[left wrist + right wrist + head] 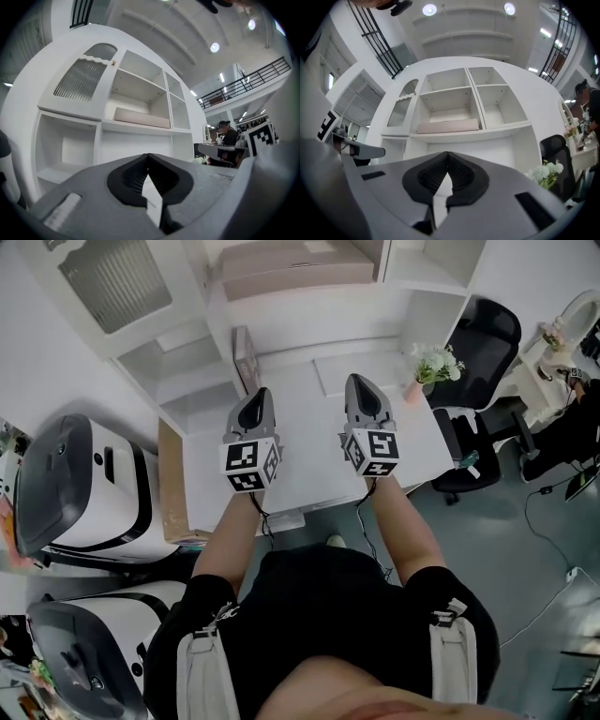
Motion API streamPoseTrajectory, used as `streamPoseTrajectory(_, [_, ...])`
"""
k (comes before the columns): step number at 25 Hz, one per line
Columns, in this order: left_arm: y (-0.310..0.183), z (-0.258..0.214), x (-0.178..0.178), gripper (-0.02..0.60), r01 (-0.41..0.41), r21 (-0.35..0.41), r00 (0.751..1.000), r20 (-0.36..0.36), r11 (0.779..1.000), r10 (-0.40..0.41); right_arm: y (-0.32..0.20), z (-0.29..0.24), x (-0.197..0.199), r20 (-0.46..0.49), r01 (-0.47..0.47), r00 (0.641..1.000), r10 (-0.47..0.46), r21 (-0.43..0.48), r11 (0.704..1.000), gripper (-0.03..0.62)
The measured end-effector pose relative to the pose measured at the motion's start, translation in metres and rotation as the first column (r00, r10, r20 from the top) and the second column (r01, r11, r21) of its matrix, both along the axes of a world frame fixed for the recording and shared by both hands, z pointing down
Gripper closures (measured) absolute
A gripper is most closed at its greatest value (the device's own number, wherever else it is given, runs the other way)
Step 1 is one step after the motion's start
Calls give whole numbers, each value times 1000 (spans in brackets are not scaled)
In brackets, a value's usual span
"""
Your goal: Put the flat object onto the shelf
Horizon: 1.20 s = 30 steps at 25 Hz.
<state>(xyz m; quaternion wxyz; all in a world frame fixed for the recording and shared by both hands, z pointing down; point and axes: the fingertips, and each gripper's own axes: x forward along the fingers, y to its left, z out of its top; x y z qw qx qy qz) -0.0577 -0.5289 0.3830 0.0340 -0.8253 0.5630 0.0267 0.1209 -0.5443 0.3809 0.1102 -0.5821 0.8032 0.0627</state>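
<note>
Two hand-held grippers closed: left, right; one flat object on shelf.

Two tongs, one flat box

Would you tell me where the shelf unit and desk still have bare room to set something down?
The desktop looks bare across its middle; the flower pot crowds its right corner. In the shelf unit, the compartment right of the flat pink box and the two top ones stand empty; the box fills its own.
</note>
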Motion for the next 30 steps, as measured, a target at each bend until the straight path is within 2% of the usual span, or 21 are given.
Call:
streamPoseTrajectory(4, [10,35,0,565,-27,-84,999,-19,996,25,12,42,-3,24,-24,999,27,-95,995,594])
streamPoseTrajectory(8, [18,57,-8,565,-58,-158,996,-78,986,46,23,54,-10,-8,-28,1000,28,-114,993,594])
streamPoseTrajectory(17, [26,55,-17,565,-80,-121,997,-19,989,78,33,66,-16,7,-41,999,42,-140,989,595])
streamPoseTrajectory(26, [29,51,-22,565,-80,-110,997,-27,991,78,38,68,-19,4,-39,999,40,-144,989,594])
streamPoseTrajectory(30, [34,39,-21,565,-79,-81,997,-24,994,77,40,71,-18,3,-42,999,43,-155,987,594])
